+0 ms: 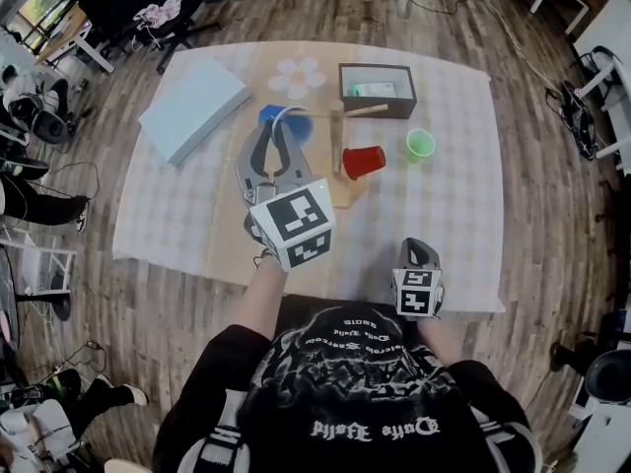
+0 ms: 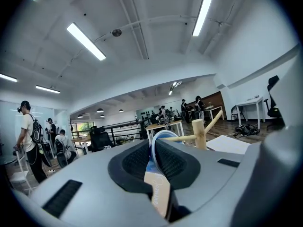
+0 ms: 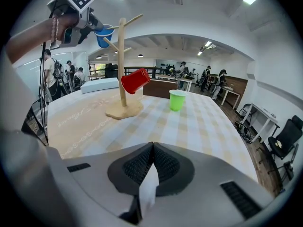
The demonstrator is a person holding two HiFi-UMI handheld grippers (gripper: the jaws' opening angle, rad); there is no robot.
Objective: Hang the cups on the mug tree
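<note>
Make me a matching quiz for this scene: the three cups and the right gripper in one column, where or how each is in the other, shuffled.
1. blue cup
2. red cup
3. green cup
4. right gripper

A. standing upright on the table
B. shut, holding nothing
C. hanging on the mug tree
D. clamped in the left gripper

Pairs: 1-D, 2-C, 3-A, 4-B

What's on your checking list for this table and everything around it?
Surface: checked cloth, lying flat.
Job's things: mug tree with red cup hung; green cup upright on cloth; blue cup in left tool by a peg.
Clutter: pale blue box, brown box, flower mat.
Tools: left tool shut on blue cup; right tool shut, empty.
Cables: one cable on wood floor beyond cloth.
Surroundings: office chairs, people.
</note>
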